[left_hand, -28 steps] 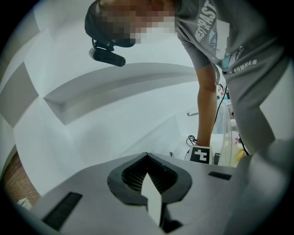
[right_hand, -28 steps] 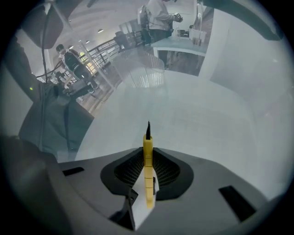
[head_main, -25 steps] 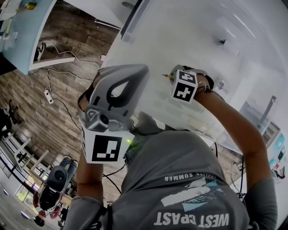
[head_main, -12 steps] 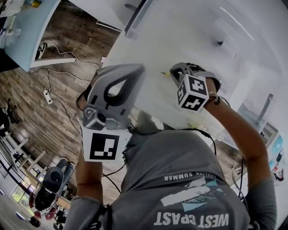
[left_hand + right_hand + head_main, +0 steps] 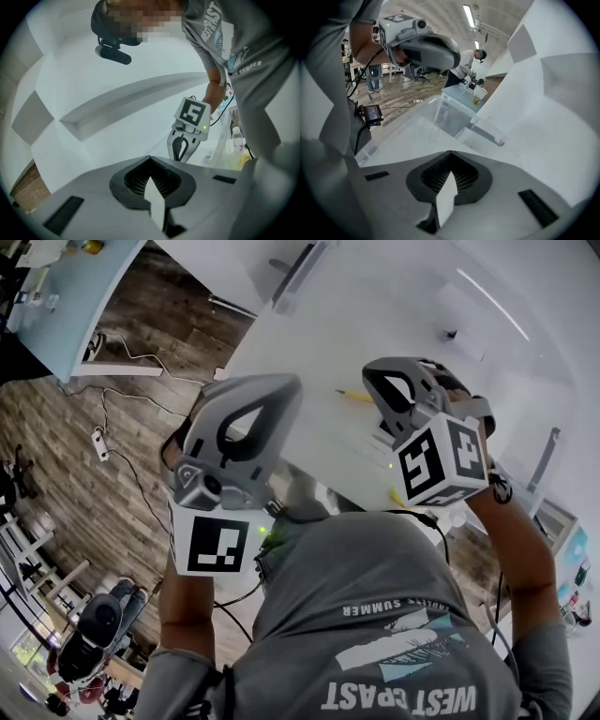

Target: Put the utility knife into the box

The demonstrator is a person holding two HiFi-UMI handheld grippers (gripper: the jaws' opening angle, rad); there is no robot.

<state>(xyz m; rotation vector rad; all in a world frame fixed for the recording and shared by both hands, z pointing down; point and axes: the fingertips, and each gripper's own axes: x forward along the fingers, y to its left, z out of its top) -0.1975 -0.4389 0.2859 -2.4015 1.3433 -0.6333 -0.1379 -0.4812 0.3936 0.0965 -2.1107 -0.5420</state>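
Your right gripper (image 5: 450,153) has lifted up off the table (image 5: 328,442); its jaws have just been closing and now sit fully together, nothing between them. Left gripper (image 5: 150,158) is also closed and empty, held up at left. Slim yellow utility knife (image 5: 354,396) lies on the table, just left of the right gripper.

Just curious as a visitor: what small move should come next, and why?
Probably open the right claw and lower it toward the slim yellow tool, seemingly the knife: it lies loose on the white table, while that claw hovers shut and empty.
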